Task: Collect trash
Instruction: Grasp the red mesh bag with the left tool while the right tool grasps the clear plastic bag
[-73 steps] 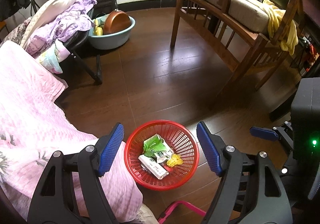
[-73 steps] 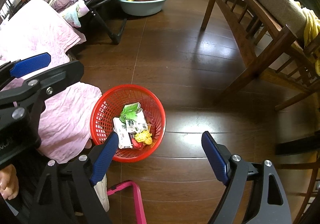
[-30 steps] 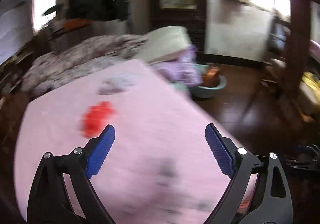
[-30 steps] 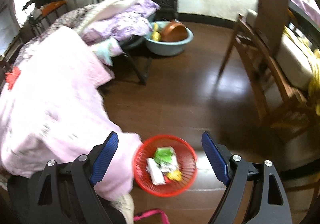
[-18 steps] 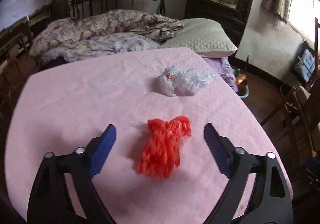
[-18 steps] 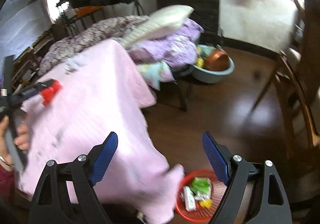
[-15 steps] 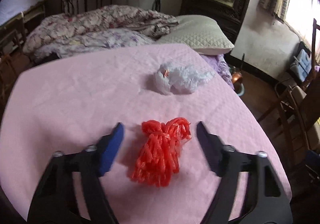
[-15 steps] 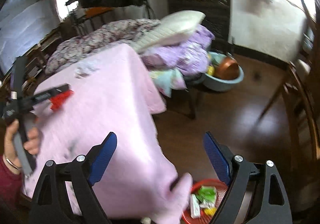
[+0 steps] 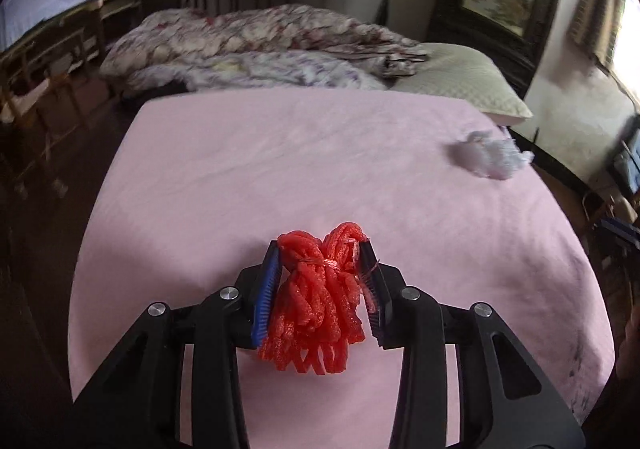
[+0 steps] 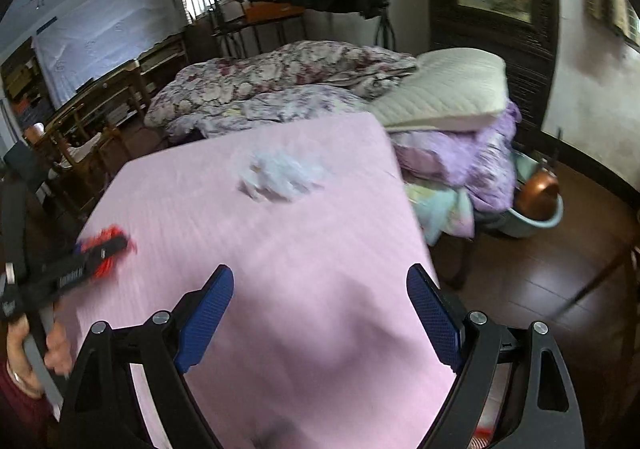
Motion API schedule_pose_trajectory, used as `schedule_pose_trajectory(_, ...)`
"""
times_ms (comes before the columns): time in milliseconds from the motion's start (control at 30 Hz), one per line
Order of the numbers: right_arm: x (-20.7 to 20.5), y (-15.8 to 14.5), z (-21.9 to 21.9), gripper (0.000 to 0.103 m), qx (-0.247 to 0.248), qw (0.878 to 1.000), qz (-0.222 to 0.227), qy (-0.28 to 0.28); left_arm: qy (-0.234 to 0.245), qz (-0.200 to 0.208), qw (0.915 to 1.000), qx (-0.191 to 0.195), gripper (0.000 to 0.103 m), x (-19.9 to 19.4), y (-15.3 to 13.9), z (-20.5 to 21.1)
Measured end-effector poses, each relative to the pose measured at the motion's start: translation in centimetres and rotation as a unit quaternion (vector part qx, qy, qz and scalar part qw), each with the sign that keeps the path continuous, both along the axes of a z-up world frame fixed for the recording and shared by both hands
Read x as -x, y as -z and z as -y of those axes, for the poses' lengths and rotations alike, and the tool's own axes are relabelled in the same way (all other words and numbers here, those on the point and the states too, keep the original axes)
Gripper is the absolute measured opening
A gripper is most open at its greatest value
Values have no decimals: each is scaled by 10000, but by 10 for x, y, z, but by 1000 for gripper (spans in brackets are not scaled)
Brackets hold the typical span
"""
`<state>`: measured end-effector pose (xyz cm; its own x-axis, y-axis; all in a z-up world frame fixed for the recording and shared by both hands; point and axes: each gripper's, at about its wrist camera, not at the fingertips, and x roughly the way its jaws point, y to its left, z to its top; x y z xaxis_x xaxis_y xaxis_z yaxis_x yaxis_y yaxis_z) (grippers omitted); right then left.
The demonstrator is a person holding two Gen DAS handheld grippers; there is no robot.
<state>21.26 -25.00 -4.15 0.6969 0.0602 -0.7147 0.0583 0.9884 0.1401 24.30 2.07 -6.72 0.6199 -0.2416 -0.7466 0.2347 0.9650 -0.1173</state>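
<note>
1. Trash left on the table [image 9: 280, 177], which is under a pink cloth: a red mesh bundle [image 9: 316, 313] near my edge and a crumpled white plastic bag [image 9: 490, 159] well apart from it, toward the far right corner. Bedding and a pillow lie beyond the table; not my concern.
2. Step in hand, as I read it: grab the red mesh bundle with the left gripper [image 9: 320, 289]. It's soft netting, so I'd let the squeeze finish across its thick tied middle before lifting; loose strands hang out below the fingers and could snag or slip out if I pull early.
3. I'd lift straight up off the cloth so the fabric doesn't drag along.
4. Left fingers [image 9: 266, 297]: closing, nearly together, with the bundle between them and both pads pressing its sides. The bundle sits on the cloth.
5. Right gripper [image 10: 320, 313]: fingers wide apart, nothing between them, hovering over bare pink cloth. The white bag [image 10: 280, 177] lies ahead of it, so it's my likely next target.
</note>
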Motion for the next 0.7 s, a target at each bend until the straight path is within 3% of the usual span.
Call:
schedule_pose_trajectory(100,-17,0,-12,87,-8,10000,15,-9,-89,-106,9997,186,39,-6,2,-13)
schedule_pose_trajectory(267,-41,11,-24,87,26,9999,-107,20,-151,-132,9996,175,43,-7,2,-14)
schedule_pose_trajectory(433,-73,16,-29,87,129,9998,-159,31,36,-159,9996,235,59,-9,3,-8)
schedule_pose_trajectory(567,-98,20,-31,87,-14,9997,-189,160,184,-169,9997,-7,74,-10,4,4)
schedule_pose_trajectory(700,-120,28,-34,87,-173,9990,-295,302,195,-175,9995,-188,78,-11,7,10)
